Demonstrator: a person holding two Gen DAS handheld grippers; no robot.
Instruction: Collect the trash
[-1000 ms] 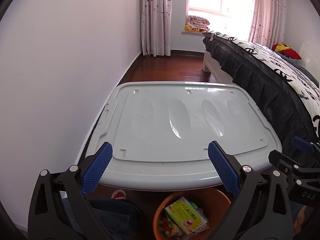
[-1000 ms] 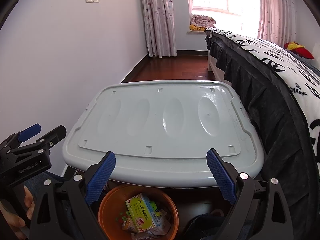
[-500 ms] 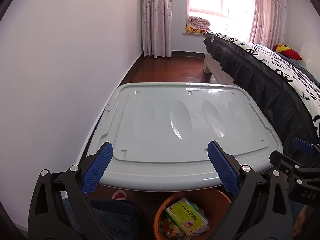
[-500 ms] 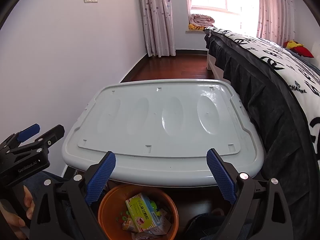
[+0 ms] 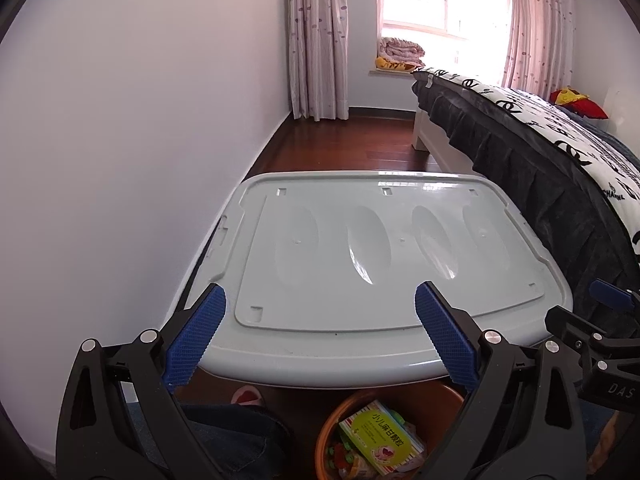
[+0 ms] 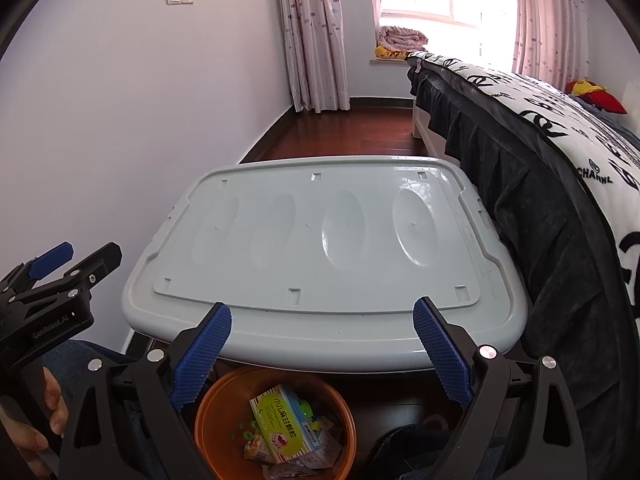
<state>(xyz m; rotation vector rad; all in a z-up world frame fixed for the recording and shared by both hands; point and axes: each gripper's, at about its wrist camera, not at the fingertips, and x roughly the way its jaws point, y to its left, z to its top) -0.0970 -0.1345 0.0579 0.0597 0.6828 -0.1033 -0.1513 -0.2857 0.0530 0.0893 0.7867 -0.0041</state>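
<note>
**Both tools spread above the bin**

The left tool [image 5: 316, 336] hangs with its blue pads [image 5: 446, 342] wide apart and nothing between them. It points over the near edge of a pale grey box lid [image 5: 360, 264] that lies flat between the wall [image 5: 120, 160] and the bed [image 5: 560, 152]. The right tool [image 6: 320, 354] is likewise spread and holds nothing; its pads [image 6: 440, 354] frame the same near edge of the lid.

Below both tools, in front of the lid and partly tucked under its rim, stands an orange bin [image 6: 208, 420]. The trash lies inside it: a green and yellow carton [image 6: 284, 424] with printed characters rests on top, tilted, with small wrappers [image 6: 316, 456] and bits of green beside and beneath it. From the left wrist the carton shows at the bottom of the view, between the two fingers.

The left tool's body appears at the left edge of the right wrist view, gripped by a hand [image 6: 44, 420] low in the corner. The right tool's body shows at the right edge of the left wrist view. The two tools are side by side, apart.

Dark wooden floor [image 5: 352, 140] runs beyond the lid to a curtain [image 5: 316, 40] and a bright window [image 5: 440, 0].
</note>
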